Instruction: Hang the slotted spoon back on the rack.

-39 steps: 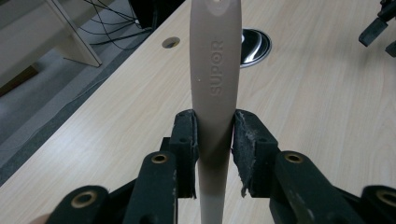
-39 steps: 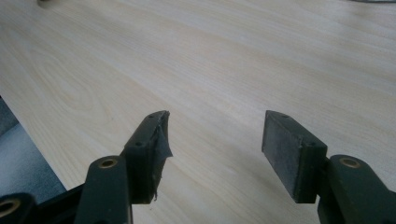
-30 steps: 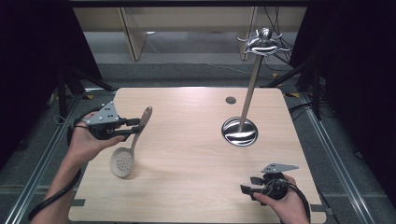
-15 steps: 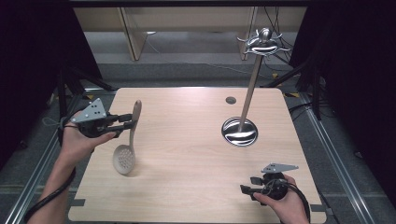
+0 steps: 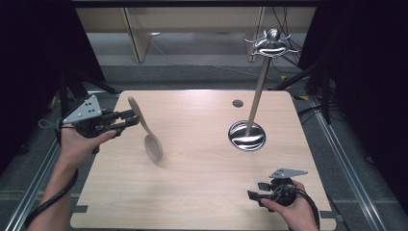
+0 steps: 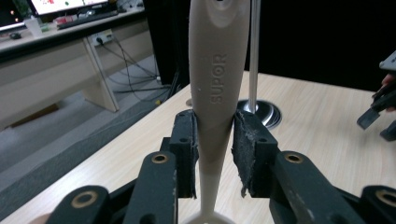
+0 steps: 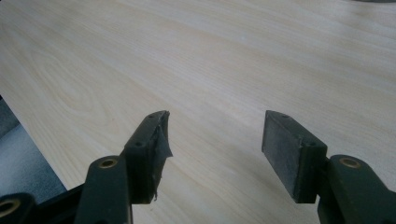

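The left tongs (image 5: 131,119) sit out at about nine o'clock on the pale wooden table (image 5: 202,192), held up off the surface in the person's left hand (image 5: 79,142); their jaws are closed tight on the handle of a beige slotted spoon (image 5: 144,130), and the left gripper view has the handle (image 6: 212,93) pinched between the two pads with "SUPOR" moulded into it; the spoon hangs tilted, handle end up toward eleven o'clock, bowl (image 5: 154,147) down toward the middle of the table, seemingly just clear of the wood with a faint shadow below it; whether it touches I cannot say. Over at two o'clock stands a steel utensil stand (image 5: 257,96), a thin pole rising from a round shiny base (image 5: 247,135) to a hooked crown (image 5: 272,43); a small dark round hole (image 5: 237,103) lies just beside it toward twelve. Down at five o'clock the right hand (image 5: 293,209) holds the right tongs (image 5: 257,191) low near the table's edge; their jaws stand wide apart with nothing between them, bare wood grain (image 7: 215,84) showing through the gap.
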A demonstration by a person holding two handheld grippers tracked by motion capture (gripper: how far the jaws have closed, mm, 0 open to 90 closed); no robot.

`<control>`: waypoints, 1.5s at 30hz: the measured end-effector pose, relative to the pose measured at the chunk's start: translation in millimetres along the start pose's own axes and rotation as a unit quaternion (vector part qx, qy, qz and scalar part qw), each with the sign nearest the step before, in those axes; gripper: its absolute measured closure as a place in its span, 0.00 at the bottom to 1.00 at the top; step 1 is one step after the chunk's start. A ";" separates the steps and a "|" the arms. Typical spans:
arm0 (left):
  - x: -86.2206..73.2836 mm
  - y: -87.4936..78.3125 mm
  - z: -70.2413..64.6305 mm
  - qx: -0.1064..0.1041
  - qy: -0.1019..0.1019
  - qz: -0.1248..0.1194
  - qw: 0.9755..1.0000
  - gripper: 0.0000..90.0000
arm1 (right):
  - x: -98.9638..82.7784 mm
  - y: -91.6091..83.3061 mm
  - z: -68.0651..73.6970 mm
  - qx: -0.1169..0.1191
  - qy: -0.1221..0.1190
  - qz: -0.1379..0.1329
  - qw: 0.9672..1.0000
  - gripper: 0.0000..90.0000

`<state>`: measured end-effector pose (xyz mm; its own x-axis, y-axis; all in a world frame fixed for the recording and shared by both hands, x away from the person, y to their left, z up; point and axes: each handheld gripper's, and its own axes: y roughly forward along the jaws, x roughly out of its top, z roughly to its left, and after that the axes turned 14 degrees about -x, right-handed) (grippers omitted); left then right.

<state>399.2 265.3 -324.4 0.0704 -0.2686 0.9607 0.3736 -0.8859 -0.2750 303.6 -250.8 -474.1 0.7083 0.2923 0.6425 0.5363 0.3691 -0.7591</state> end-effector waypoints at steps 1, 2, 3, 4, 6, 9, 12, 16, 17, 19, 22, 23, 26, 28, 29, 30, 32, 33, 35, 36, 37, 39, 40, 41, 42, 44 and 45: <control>2.4 1.9 -0.4 -0.003 0.002 -0.006 1.000 0.77 | 0.0 0.2 0.0 0.001 0.000 -0.001 1.000 0.46; 6.0 4.3 -1.2 -0.006 0.004 -0.012 1.000 0.77 | -0.1 0.2 0.0 0.002 0.000 -0.001 1.000 0.46; 9.0 6.7 -2.0 -0.009 0.005 -0.015 1.000 0.77 | -0.1 0.1 -0.1 0.002 0.000 -0.001 1.000 0.46; 12.0 9.3 -2.7 -0.011 0.008 -0.017 1.000 0.77 | -0.2 -0.3 -0.1 0.001 0.001 -0.001 1.000 0.46; 17.1 14.0 -3.9 -0.015 0.012 -0.020 1.000 0.77 | -0.2 -0.3 -0.4 0.000 0.001 -0.001 1.000 0.46; 24.7 22.9 -6.4 -0.021 0.018 -0.021 0.999 0.77 | -0.3 -0.8 -0.1 -0.003 0.001 -0.002 1.000 0.46; 29.1 29.2 -7.7 -0.025 0.020 -0.024 0.999 0.77 | -0.3 -1.1 0.0 -0.003 0.002 0.000 1.000 0.46; 31.6 35.0 -8.6 -0.025 0.020 -0.024 0.999 0.77 | -0.4 -1.4 0.1 -0.004 0.001 -0.001 1.000 0.46; 31.9 36.1 -8.7 -0.025 0.020 -0.025 0.999 0.77 | -0.3 -1.4 0.1 -0.003 0.001 0.001 1.000 0.46; 32.5 38.1 -8.7 -0.025 0.019 -0.027 0.999 0.77 | -0.3 -1.0 -0.2 -0.003 -0.002 -0.003 1.000 0.46; 33.4 40.8 -8.9 -0.025 0.017 -0.032 0.999 0.77 | -0.2 -0.9 -0.2 -0.001 -0.001 -0.001 1.000 0.46; 34.0 42.0 -9.2 -0.024 0.015 -0.035 0.999 0.77 | -0.2 -0.9 -0.1 -0.001 -0.001 -0.001 1.000 0.46; 36.2 44.9 -9.8 -0.023 0.015 -0.041 0.999 0.77 | -0.3 -1.1 0.1 -0.003 0.000 -0.003 1.000 0.46; 38.1 47.0 -9.9 -0.024 0.017 -0.043 0.999 0.77 | -0.3 -1.1 0.0 -0.003 0.000 -0.004 1.000 0.46; 38.9 47.9 -10.3 -0.025 0.016 -0.044 0.999 0.77 | -0.3 -1.1 -0.1 -0.004 0.000 -0.004 1.000 0.46; 40.0 49.4 -10.9 -0.024 0.015 -0.046 0.999 0.77 | -0.3 -1.1 -0.1 -0.004 0.000 -0.004 1.000 0.46; 42.6 52.7 -11.7 -0.026 0.017 -0.047 0.998 0.77 | -0.3 -1.1 -0.1 -0.004 0.000 -0.004 1.000 0.46; 43.7 54.2 -12.1 -0.028 0.018 -0.048 0.998 0.77 | -0.3 -1.0 -0.1 -0.003 0.000 -0.004 1.000 0.46; 45.8 57.0 -12.6 -0.029 0.020 -0.048 0.998 0.77 | -0.2 -0.8 -0.3 -0.001 0.000 -0.004 1.000 0.46; 46.6 58.3 -12.7 -0.030 0.022 -0.047 0.998 0.77 | -0.2 -0.9 -0.2 -0.001 -0.001 -0.003 1.000 0.46; 47.2 59.3 -12.9 -0.030 0.022 -0.047 0.998 0.77 | -0.3 -0.9 -0.1 -0.002 -0.001 -0.004 1.000 0.46; 48.4 62.2 -13.7 -0.033 0.023 -0.048 0.998 0.77 | -0.2 -1.0 -0.1 -0.002 -0.001 -0.004 1.000 0.46; 48.9 63.3 -14.2 -0.032 0.022 -0.048 0.998 0.77 | -0.2 -0.7 -0.4 0.002 -0.001 -0.003 1.000 0.46; 49.4 64.5 -14.5 -0.033 0.022 -0.049 0.998 0.77 | -0.3 -0.5 -0.4 0.003 0.000 -0.004 1.000 0.46; 50.1 65.9 -14.7 -0.034 0.022 -0.050 0.998 0.77 | -0.2 -0.8 -0.4 0.002 0.000 -0.004 1.000 0.46; 52.0 69.2 -15.3 -0.034 0.019 -0.051 0.998 0.77 | -0.1 -0.7 -0.4 0.002 0.000 -0.004 1.000 0.46; 53.7 72.0 -15.6 -0.035 0.019 -0.052 0.998 0.77 | 0.0 -0.6 -0.3 0.002 0.000 -0.005 1.000 0.46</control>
<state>415.4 181.1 -293.2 -0.0023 -0.1862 0.9825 0.3114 -0.9338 -0.1763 303.3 -251.3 -473.7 0.7036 0.2886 0.6494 0.5407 0.3755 -0.7528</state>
